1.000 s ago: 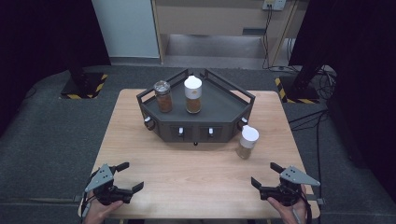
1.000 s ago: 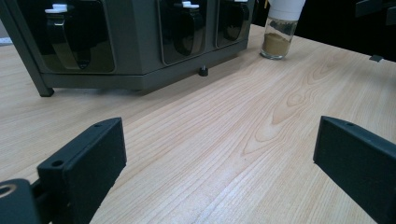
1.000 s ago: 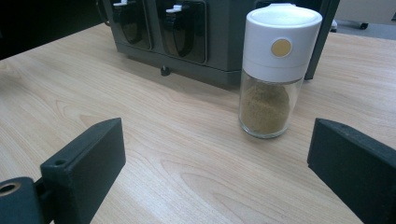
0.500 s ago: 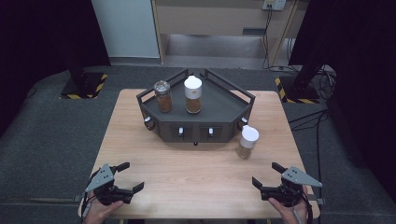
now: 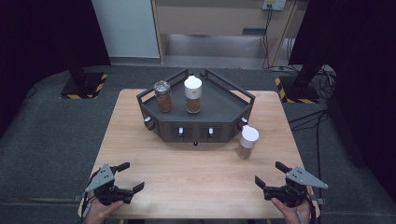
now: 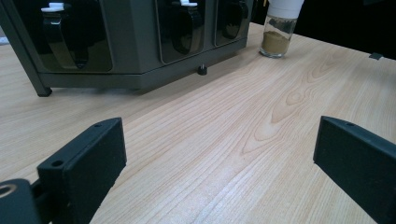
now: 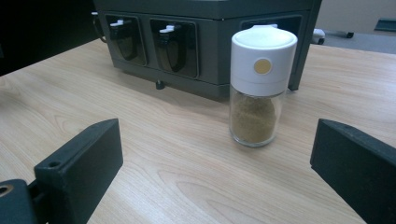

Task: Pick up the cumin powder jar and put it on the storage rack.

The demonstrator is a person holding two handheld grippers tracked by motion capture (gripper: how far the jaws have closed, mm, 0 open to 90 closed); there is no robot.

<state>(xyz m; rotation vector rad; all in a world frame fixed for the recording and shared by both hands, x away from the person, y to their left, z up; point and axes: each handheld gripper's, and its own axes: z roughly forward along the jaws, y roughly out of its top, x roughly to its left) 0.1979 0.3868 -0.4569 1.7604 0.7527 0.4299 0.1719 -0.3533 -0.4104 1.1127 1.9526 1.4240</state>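
Observation:
A dark grey angular rack (image 5: 224, 112) stands at the back middle of the wooden table (image 5: 196, 186). On it stand a brown-filled jar with a metal lid (image 5: 162, 96) and a white-capped jar (image 5: 193, 94). A third white-capped spice jar (image 5: 246, 142) stands upright on the table right of the rack's front. My left gripper (image 5: 131, 176) rests open at the near left edge. My right gripper (image 5: 270, 172) is open at the near right; its jaws have just been opening slightly wider, with nothing between them. The spice jar (image 7: 261, 88) stands ahead of the right gripper (image 7: 215, 172), well beyond its jaws.
The rack (image 6: 135, 46) has dark front compartments with white tabs, seen past the left gripper (image 6: 217, 172); the spice jar (image 6: 279, 32) is far off to its right. Black stands with striped bases (image 5: 84, 86) sit on the floor behind the table.

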